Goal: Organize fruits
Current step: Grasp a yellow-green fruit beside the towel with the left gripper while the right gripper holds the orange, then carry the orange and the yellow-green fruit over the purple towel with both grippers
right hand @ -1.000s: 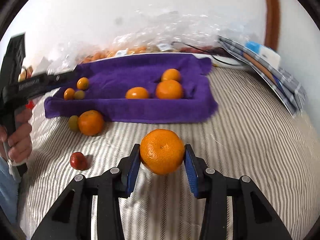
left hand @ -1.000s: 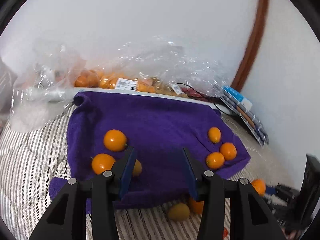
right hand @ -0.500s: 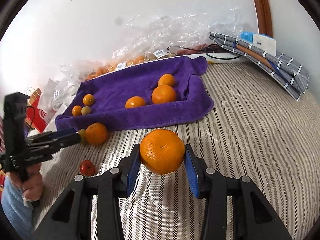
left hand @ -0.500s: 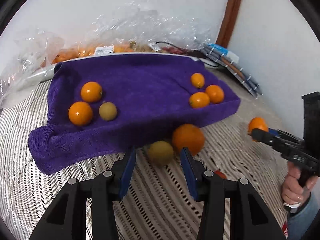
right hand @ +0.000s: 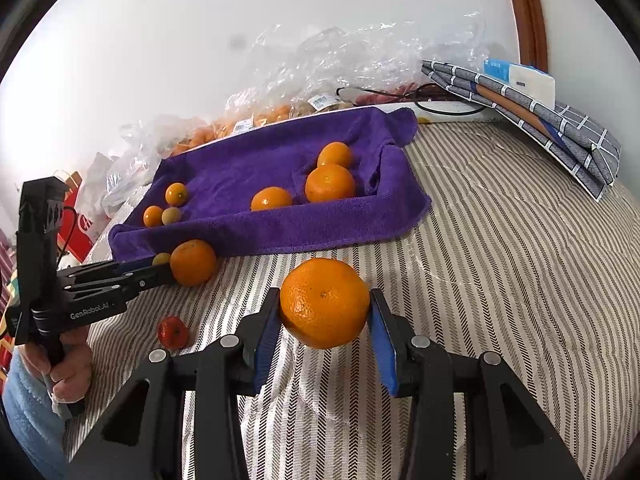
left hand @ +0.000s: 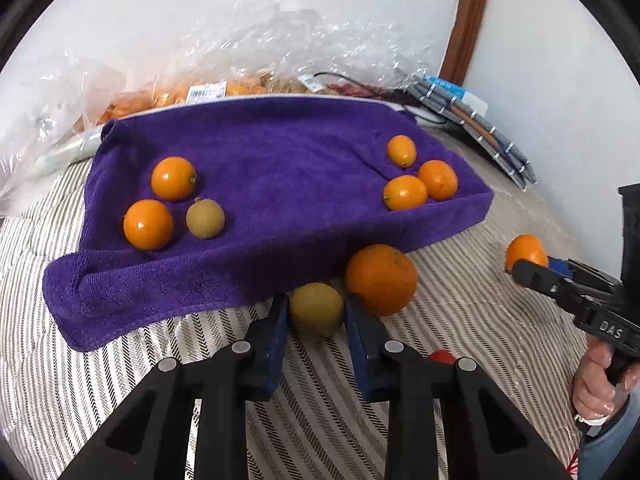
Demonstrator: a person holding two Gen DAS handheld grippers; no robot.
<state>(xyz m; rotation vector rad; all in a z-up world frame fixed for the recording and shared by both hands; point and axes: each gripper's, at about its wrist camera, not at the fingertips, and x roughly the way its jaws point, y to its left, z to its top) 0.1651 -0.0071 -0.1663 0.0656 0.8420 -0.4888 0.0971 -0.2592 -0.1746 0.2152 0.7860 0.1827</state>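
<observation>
I see a plush, matt purple towel (left hand: 280, 184) on a woven striped bedcover (right hand: 500, 280). My right gripper (right hand: 324, 320) has matt black plastic arms around a dimpled, slightly shiny orange (right hand: 324, 302). Crinkled glossy plastic bags (left hand: 304, 52) sit behind.

Right gripper (right hand: 325, 322) clamping orange (right hand: 324, 302) above striped bedding (right hand: 500, 280), purple towel (right hand: 248, 168) behind — six fruits on it

We see each gripper (right hand: 324, 322) with black angular arms, blue pads (right hand: 382, 344) and silver screws; lower left, white "GenRobot.AI" lettering, a bare-skinned hand (right hand: 66, 376) and a light blue sleeve (right hand: 24, 408).
</observation>
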